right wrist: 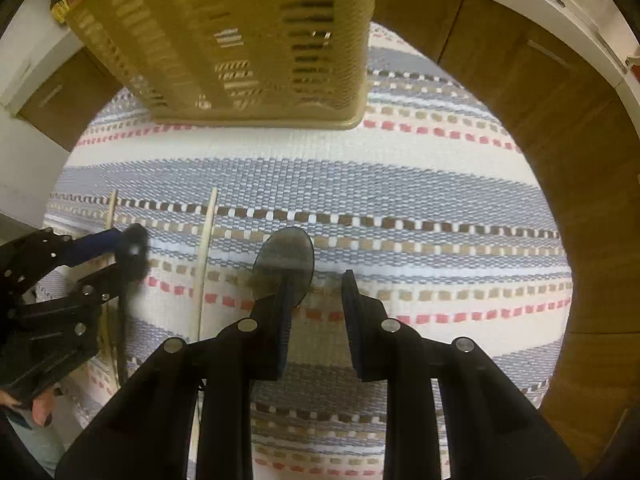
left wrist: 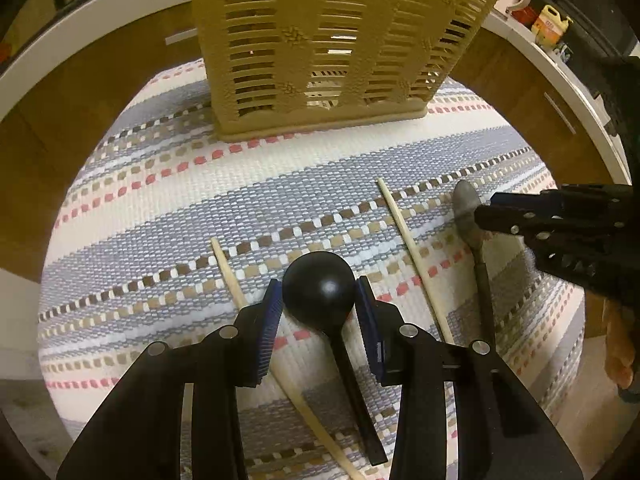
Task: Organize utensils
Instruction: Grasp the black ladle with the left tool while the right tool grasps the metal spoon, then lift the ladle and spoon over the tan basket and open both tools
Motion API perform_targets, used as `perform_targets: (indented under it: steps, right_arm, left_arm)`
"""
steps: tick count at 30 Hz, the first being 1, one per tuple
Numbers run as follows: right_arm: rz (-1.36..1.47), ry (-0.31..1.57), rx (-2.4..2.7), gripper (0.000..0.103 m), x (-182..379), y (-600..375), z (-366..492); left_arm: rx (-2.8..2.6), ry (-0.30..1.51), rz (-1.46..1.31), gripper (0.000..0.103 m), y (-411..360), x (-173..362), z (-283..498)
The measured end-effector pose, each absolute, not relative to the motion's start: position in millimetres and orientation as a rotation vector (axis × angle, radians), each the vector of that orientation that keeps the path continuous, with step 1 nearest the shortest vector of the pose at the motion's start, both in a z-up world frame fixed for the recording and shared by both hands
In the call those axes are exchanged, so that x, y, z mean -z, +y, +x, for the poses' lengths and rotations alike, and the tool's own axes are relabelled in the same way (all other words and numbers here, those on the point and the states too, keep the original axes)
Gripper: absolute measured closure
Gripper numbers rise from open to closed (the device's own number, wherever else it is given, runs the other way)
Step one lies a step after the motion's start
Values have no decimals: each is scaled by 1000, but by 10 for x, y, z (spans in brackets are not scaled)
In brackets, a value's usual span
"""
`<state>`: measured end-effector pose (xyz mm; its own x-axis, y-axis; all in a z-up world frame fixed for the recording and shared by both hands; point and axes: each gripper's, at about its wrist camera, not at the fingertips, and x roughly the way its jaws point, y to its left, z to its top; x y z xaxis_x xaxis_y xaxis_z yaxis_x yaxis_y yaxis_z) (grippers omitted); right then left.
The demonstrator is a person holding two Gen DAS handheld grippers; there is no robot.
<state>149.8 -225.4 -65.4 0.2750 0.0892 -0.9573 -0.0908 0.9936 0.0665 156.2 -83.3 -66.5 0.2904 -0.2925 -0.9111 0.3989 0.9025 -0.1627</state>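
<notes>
Striped woven mat [left wrist: 280, 200] covers the table. Tan slatted utensil basket [left wrist: 320, 40] stands upright at its far edge.

Left gripper [left wrist: 318, 300] points steeply down. The jaws straddle the bowl of the black spoon [left wrist: 318, 286], blue pads right at its sides; firm contact cannot be told. The spoon's handle runs back under the gripper.

Two wooden chopsticks [left wrist: 412, 256] lie on the mat, one on each side of the black spoon.

Right gripper [right wrist: 316, 280]: jaws part-open over the metal spoon [right wrist: 284, 256]. The bowl sits beside the left finger, no grip visible.
</notes>
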Motion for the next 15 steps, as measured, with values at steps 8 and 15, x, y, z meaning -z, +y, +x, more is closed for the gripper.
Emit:
perform_targets:
  steps: [8,15]
  right_arm:
    - [111,1317,-141,54,565,-2317,1514]
    - [93,1338,-85,54,731,-2137,1573]
  left_arm:
    - [494,1189,61,68,-812,714,1531]
    - [497,1162,20,68,-688,652,1554]
